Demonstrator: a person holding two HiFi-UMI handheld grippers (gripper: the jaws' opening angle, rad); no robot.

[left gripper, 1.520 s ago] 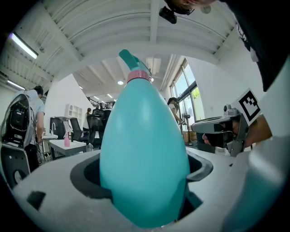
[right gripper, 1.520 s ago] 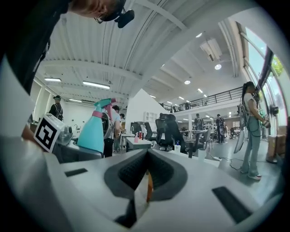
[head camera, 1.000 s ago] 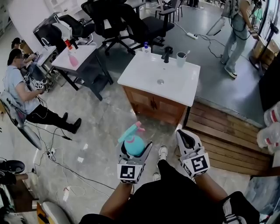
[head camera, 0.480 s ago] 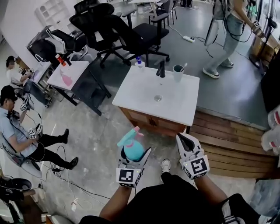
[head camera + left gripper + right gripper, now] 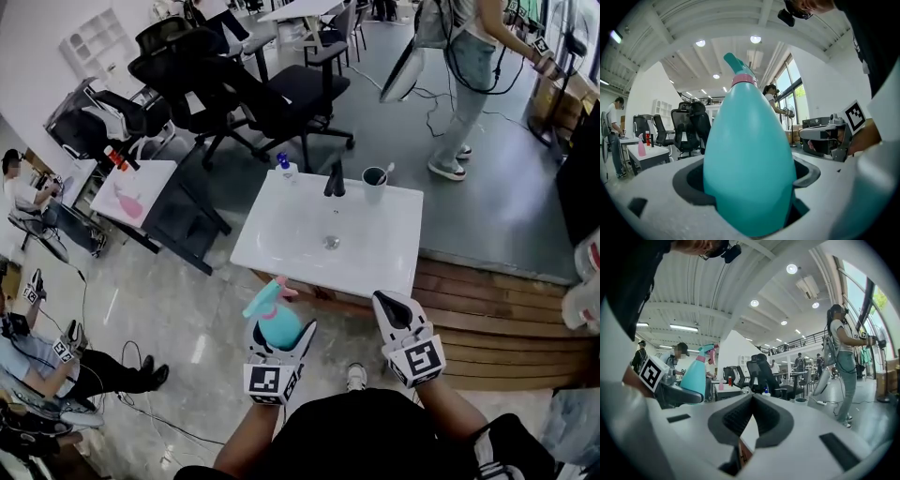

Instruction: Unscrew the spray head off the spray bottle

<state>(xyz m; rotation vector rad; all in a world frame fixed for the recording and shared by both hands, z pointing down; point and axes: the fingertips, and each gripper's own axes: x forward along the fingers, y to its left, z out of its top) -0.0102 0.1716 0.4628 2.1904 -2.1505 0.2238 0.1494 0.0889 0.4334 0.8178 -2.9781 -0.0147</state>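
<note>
Unscrewing not yet begun: left gripper [image 5: 280,330] clamps the spray bottle [image 5: 749,154]; right gripper [image 5: 393,307], jaws together and empty, likely must open onto the spray head [image 5: 266,293].

Ahead of you: white sink counter [image 5: 300,246]; black faucet [image 5: 334,178], cup [image 5: 374,187], blue-capped bottle [image 5: 284,168] along back edge; office chairs [image 5: 281,89] beyond.

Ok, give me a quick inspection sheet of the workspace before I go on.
Surface: white sink counter ahead, drain at its middle.
Job's things: teal spray bottle upright, spray head on.
Clutter: black faucet, cup, small blue-capped bottle along the counter's far edge.
Grippers: left tool shut on the spray bottle; right tool shut, nothing in it.
Cables: loose cords on the floor at left.
Surroundings: office chairs, side table, standing person beyond the counter.
</note>
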